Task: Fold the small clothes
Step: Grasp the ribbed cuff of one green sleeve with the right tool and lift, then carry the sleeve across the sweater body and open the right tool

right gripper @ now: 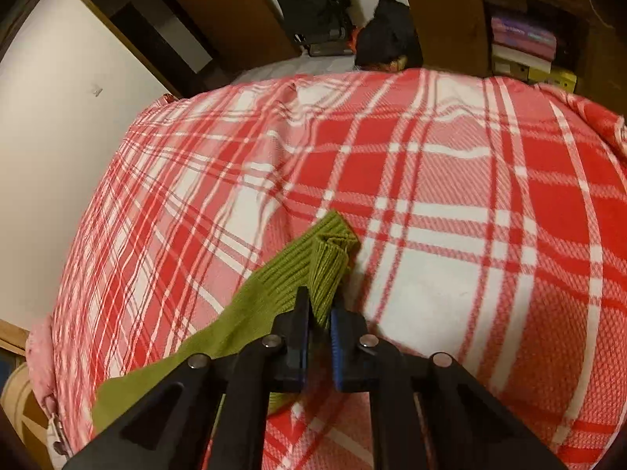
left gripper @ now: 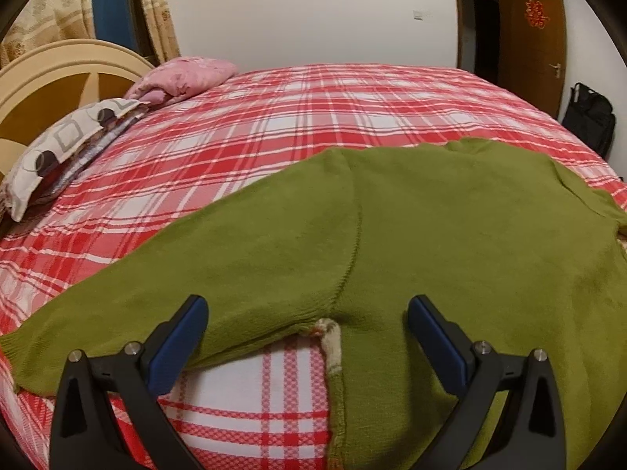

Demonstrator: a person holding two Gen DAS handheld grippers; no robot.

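A green knit sweater (left gripper: 411,243) lies spread on the red and white plaid bed cover (left gripper: 274,117), one sleeve reaching to the lower left. My left gripper (left gripper: 307,305) is open and hovers low over the armpit seam, touching nothing that I can see. In the right wrist view the other sleeve (right gripper: 274,282) runs up from the lower left, and its ribbed cuff (right gripper: 333,250) is bunched. My right gripper (right gripper: 319,309) is shut on this cuff, just above the plaid cover (right gripper: 450,196).
Pillows (left gripper: 58,145) and a pink quilt (left gripper: 184,78) lie by the cream headboard (left gripper: 58,70) at the far left. A black bag (left gripper: 588,121) stands by the brown door (left gripper: 533,39). Beyond the bed's end are dark bags (right gripper: 313,4) and a wardrobe shelf (right gripper: 525,43).
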